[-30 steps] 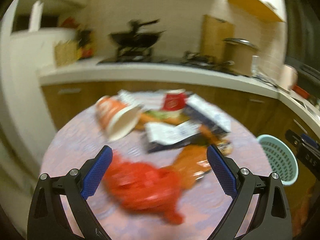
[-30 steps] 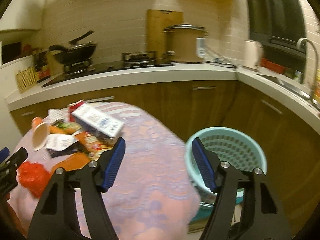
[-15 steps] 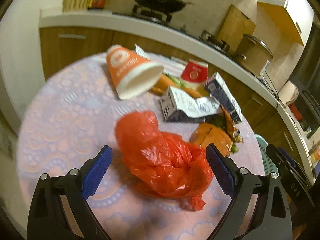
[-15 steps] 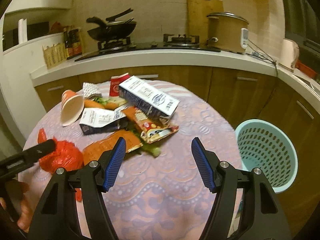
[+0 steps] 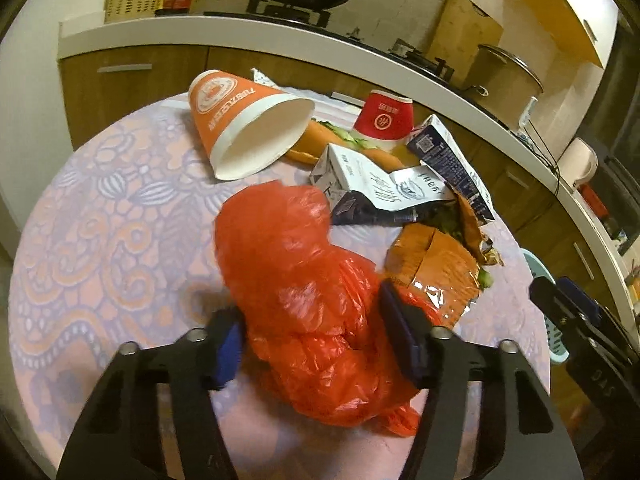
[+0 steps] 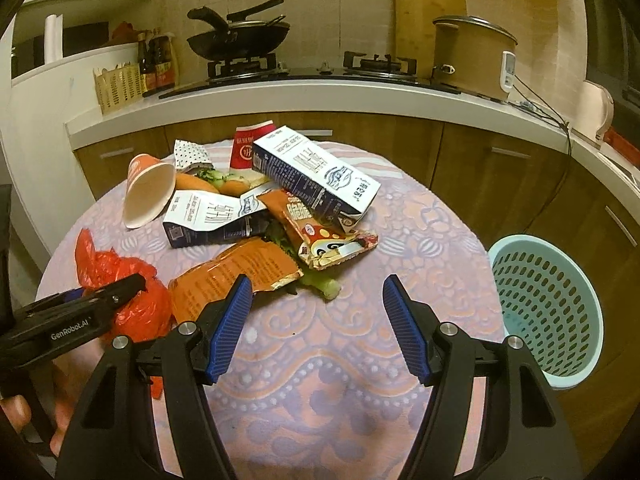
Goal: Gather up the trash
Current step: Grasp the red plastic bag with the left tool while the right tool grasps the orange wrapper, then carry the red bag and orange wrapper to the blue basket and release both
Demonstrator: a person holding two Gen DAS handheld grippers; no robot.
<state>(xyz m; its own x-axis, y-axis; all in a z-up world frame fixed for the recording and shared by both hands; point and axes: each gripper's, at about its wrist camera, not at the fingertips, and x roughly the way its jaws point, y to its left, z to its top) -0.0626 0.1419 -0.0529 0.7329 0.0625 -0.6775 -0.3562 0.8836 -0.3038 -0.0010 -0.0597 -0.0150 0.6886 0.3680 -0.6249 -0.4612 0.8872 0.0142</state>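
Red plastic bag [image 5: 312, 300] bulges between our left gripper [image 5: 310, 332], jaws just closing onto it, while our right gripper [image 6: 316, 320] hovers spread and empty above the tablecloth [image 6: 420, 240].

glossy crinkled red plastic bag [image 5: 304, 280]

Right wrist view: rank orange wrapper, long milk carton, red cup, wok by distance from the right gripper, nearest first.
From the right gripper:
1. Orange wrapper, beside its left finger, on the table.
2. Long milk carton, mid-pile, lying propped on the other trash.
3. Red cup, at the pile's far edge.
4. Wok, on the stove across the counter.
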